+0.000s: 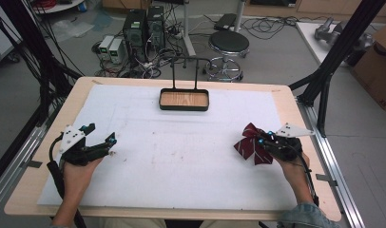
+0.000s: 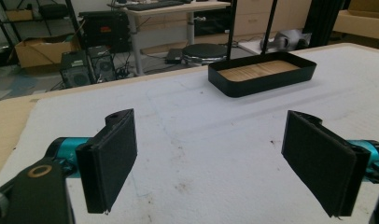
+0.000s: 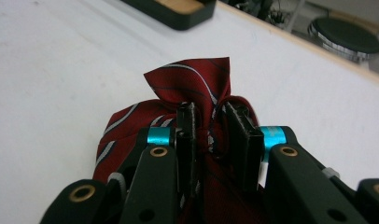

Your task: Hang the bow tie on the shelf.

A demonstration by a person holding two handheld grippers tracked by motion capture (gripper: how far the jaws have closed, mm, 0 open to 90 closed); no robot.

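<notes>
A dark red bow tie with pale stripes (image 1: 250, 143) hangs at the right side of the white mat, gripped at its knot by my right gripper (image 1: 263, 138). In the right gripper view the two pads pinch the knot of the bow tie (image 3: 187, 84) between them, right gripper (image 3: 209, 122) shut on it, one wing standing up above the jaws. My left gripper (image 1: 101, 136) rests at the left of the mat with its jaws wide apart and nothing between them; the left gripper view shows the left gripper (image 2: 208, 168) over bare mat.
A black tray with a wooden floor and a tall wire handle (image 1: 184, 107) stands at the far middle of the mat; the tray (image 2: 253, 86) lies ahead of the left jaws. Beyond the table are a stool (image 1: 228, 45), computers and cables.
</notes>
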